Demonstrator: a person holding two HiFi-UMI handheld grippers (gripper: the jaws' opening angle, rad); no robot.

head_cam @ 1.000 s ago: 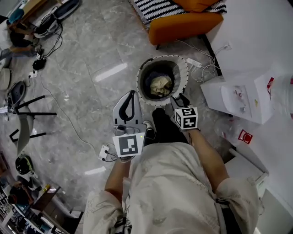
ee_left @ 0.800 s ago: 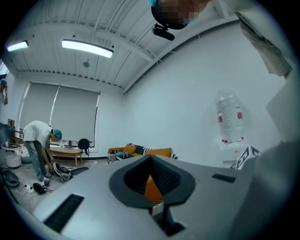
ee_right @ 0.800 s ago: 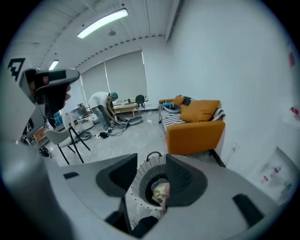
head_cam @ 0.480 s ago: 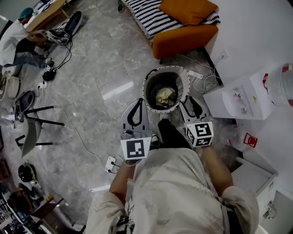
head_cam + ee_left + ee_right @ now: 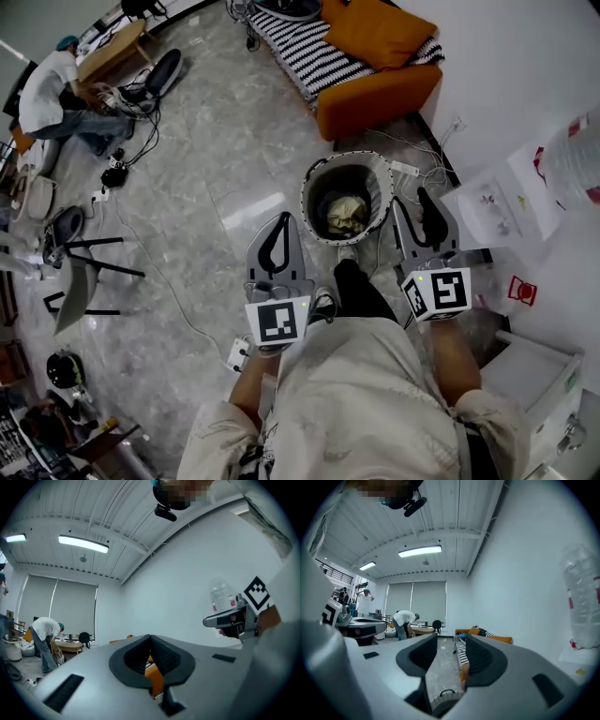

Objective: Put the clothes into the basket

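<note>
1. Clothes: one pale, crumpled garment (image 5: 348,214) lies inside the basket (image 5: 313,184). The basket is round and stands upright on the grey floor (image 5: 216,141), just ahead of the wearer's feet. Its inside is dark, so whether anything lies under the garment cannot be told.
2. The left gripper (image 5: 282,219) is held low, left of the basket and apart from it. In the left gripper view its jaws meet at the tips, with nothing between them. Only a slice of the orange sofa (image 5: 380,89) shows through the hollow behind the tips.
3. The right gripper (image 5: 425,199) is just right of the basket's rim. In the right gripper view its jaws stand apart and empty, with floor and sofa visible through the gap. The basket's rim peeks out at the bottom, mostly hidden by the jaws.
4. A striped blanket (image 5: 305,52) and an orange cushion (image 5: 380,28) lie on the sofa, which is cut off at the top edge.
5. Cables (image 5: 417,172) trail on the floor beside the basket.
6. A water bottle (image 5: 577,159) is cut off at the right edge.
7. A person (image 5: 56,89) bends over at the far upper left, too small to make out further.
</note>
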